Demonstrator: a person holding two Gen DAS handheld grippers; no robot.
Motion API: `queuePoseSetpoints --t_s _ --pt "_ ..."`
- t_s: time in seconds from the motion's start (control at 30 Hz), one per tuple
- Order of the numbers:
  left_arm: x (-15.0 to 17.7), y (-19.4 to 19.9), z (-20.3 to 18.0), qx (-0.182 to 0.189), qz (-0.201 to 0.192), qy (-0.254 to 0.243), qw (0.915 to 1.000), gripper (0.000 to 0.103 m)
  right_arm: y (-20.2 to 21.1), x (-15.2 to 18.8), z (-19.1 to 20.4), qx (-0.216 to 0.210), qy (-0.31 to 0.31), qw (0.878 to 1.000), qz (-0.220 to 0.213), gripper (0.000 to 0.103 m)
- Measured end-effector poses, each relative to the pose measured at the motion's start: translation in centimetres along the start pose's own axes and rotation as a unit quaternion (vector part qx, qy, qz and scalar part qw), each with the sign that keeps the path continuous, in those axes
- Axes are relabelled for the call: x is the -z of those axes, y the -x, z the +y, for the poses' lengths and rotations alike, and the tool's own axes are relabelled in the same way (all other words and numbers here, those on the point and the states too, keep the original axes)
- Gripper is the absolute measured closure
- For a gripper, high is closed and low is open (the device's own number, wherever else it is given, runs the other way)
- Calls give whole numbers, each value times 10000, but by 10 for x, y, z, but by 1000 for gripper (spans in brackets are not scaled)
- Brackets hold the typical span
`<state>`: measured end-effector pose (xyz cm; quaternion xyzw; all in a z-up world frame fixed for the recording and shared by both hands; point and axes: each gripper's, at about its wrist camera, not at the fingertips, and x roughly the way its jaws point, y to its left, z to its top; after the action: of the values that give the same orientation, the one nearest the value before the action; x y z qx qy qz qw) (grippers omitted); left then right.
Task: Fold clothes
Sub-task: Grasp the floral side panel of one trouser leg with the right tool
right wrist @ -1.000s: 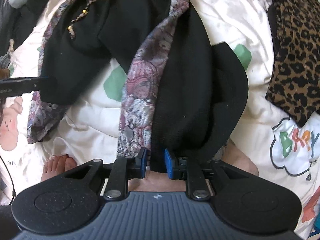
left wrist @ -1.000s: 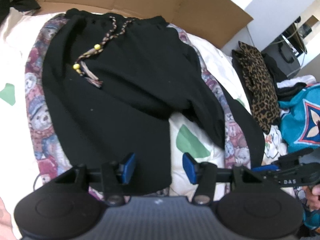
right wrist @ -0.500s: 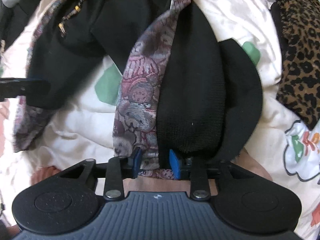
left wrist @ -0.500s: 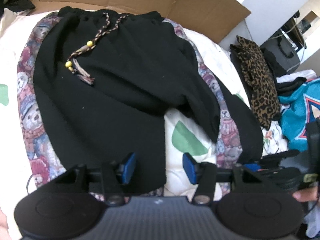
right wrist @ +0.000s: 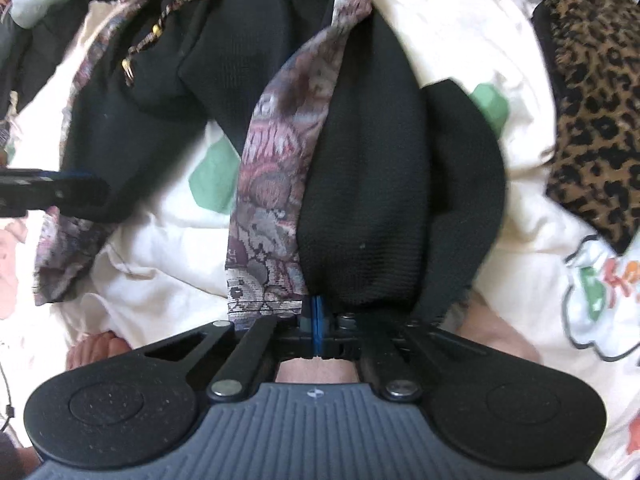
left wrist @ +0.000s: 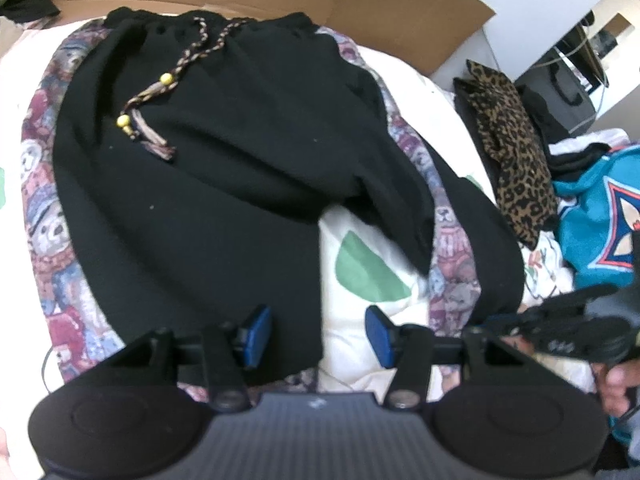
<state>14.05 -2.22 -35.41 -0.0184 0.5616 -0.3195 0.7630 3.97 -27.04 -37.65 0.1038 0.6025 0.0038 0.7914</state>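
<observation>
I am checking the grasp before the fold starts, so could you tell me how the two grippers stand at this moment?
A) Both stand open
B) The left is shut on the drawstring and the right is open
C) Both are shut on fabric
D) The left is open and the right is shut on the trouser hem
D: the left gripper shows its blue pads wide apart above the black trousers, while the right gripper has just closed, pads together at the hem.

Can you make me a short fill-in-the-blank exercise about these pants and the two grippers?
1. The right gripper is ____ on the hem of the black pants.
2. The left gripper is ____, gripping nothing.
3. The beads on the drawstring are ____.
4. The folded cloth beside the pants has a ____ print.

Missing words: shut; open; yellow; leopard
</observation>
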Motion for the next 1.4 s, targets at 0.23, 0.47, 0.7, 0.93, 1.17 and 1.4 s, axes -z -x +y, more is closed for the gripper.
queuePoseSetpoints --t_s 0.23,0.47,0.7,0.93,1.17,1.4 --pt "3 -11 -17 206 110 -215 9995 48 24 0 -11 -55 -2 10000 -76 103" --pt "2 -13 -21 238 183 -241 9993 48 -9 2 2 4 132 9999 -78 86" --pt "2 -9 -13 137 198 -179 9996 48 -27 0 8 90 155 9997 -142 65" --pt "3 -9 -8 145 184 -88 9997 48 -35 -1 6 166 147 9995 -208 78" --pt "4 -10 -11 227 168 -114 9995 48 -20 -6 -7 84 155 9998 -92 101" --pt "8 -12 -19 344 200 -192 9990 48 34 -14 -15 185 388 9989 -178 101"
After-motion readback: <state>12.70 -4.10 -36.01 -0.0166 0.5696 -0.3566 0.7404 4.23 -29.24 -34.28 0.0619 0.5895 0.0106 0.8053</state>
